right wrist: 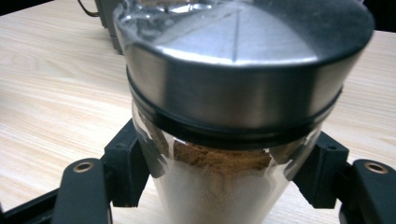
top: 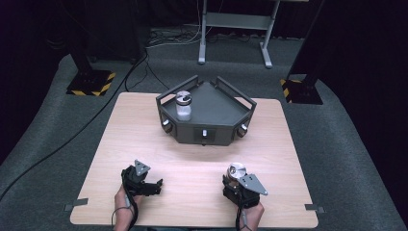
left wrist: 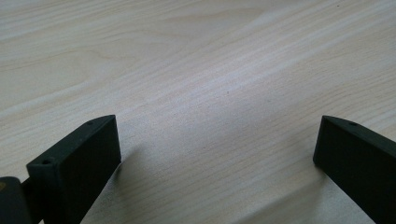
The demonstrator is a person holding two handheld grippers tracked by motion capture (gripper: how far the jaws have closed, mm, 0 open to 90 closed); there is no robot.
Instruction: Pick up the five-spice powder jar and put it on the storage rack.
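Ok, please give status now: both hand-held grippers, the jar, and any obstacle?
Left hand-held gripper open, empty, over bare table. Right hand-held gripper shut on spice jar, brown powder inside. Second jar stands on grey tray. Nothing in the way.

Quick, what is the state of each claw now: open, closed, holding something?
Left claw: open, holds nothing, just above the table.
Right claw: closed on a glass spice jar with a metal lid.

A lab: black curtains (top: pixel 43 29), hazard-striped stand bases (top: pixel 91 83).
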